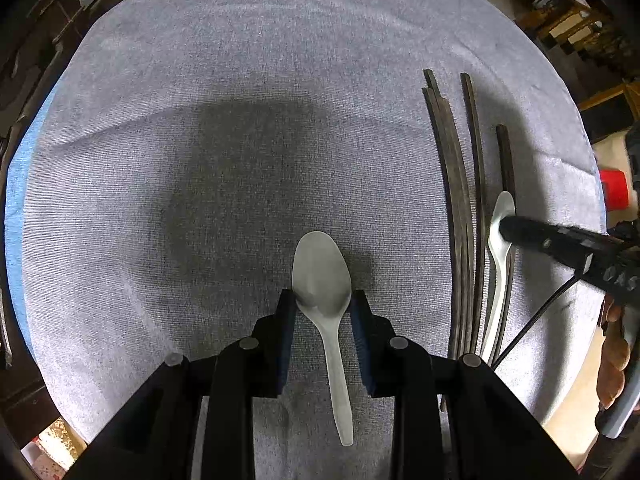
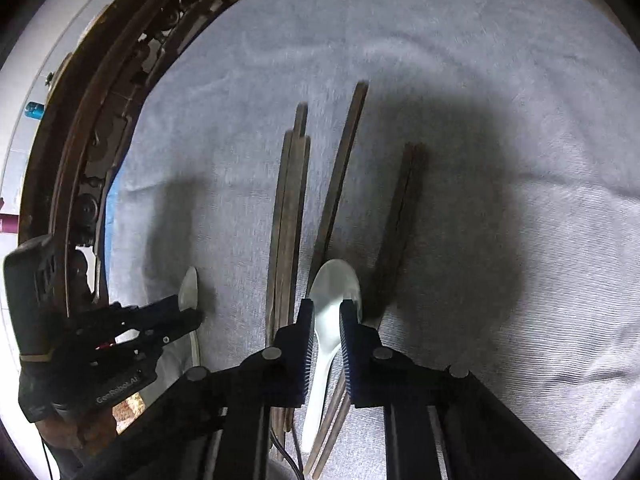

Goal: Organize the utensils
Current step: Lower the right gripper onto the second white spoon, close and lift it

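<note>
Left gripper clenched on a grey spoon at the bowl's base, bowl ahead of the fingertips, handle trailing back between the fingers. Right gripper clamped on a white spoon lying over dark chopsticks on the grey cloth. Carved wooden furniture past the cloth's edge seen only from the right wrist — a hand and red object only from the left.

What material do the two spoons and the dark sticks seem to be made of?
Spoons: probably plastic, pale grey-white, matte, slightly translucent, no metallic shine. Dark sticks: seemingly wood or bamboo, dull dark brown, square-cut ends, faint lengthwise grain; lacquered plastic cannot be excluded.
</note>
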A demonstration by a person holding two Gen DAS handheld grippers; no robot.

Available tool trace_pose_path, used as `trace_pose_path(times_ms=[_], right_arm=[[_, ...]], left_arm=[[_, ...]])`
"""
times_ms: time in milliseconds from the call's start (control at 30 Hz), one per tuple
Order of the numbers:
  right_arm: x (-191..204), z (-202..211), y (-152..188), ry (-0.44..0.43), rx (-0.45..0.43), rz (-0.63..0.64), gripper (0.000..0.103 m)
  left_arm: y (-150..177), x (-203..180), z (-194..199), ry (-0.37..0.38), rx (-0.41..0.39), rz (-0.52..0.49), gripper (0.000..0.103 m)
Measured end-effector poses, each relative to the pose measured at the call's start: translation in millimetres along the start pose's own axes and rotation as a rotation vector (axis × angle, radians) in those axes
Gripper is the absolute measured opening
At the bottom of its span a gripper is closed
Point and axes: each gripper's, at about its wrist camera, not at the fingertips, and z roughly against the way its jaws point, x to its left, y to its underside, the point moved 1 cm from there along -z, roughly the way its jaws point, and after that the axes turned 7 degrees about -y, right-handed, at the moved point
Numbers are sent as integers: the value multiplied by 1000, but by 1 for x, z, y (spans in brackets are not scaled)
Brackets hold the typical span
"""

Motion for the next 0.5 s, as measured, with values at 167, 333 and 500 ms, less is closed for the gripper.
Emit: trace_pose_path(times_ms=[167,333,500], right_arm=[[0,15,-4,17,-40,-9,57],[4,8,-3,41,-23,13,54],[15,-6,-3,72,-9,32,47]], left_arm=[[-1,-3,0,-9,3,-7,29],[-1,-4,1,-11,-1,-9,29],[-4,-5,1,-10,1,-10,29]])
